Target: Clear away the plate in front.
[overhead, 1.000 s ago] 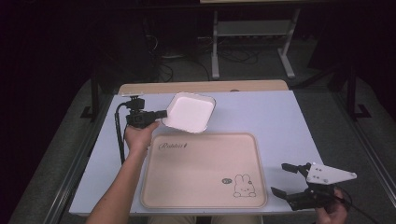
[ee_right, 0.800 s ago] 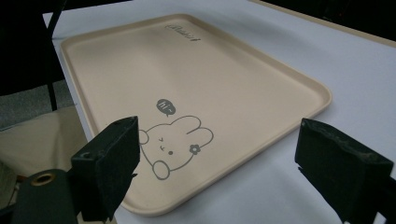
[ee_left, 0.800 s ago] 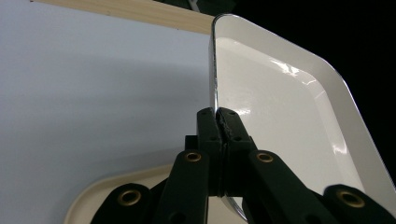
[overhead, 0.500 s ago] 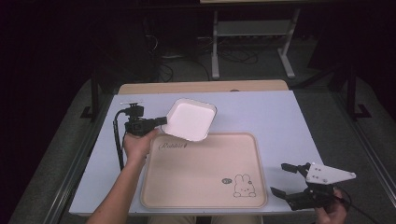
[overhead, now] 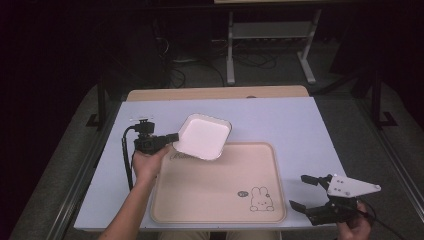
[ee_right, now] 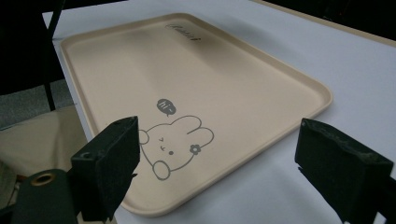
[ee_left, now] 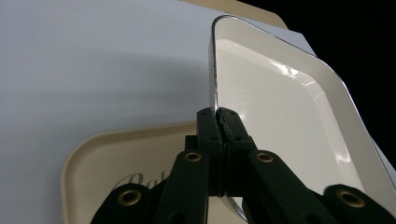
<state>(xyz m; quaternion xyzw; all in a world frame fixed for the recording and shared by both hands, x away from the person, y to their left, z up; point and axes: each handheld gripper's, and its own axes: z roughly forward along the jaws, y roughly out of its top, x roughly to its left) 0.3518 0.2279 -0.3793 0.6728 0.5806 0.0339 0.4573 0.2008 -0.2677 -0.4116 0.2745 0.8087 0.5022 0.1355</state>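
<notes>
Beige tray [ee_right: 243, 74] with rabbit drawing saying "hi~", left hand-held gripper [ee_left: 218, 122] clamping white dish [ee_left: 280, 126] rim, right hand-held gripper [ee_right: 217, 168] spread wide

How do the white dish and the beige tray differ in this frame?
The white dish is plain and glossy; the beige tray is matte, with a rabbit drawing and script. The dish is clearly smaller than the tray. The dish is clamped by its rim in the left gripper above the tray's far left corner; the tray lies flat on the table, ungripped. Both are rounded rectangles with raised rims.
</notes>
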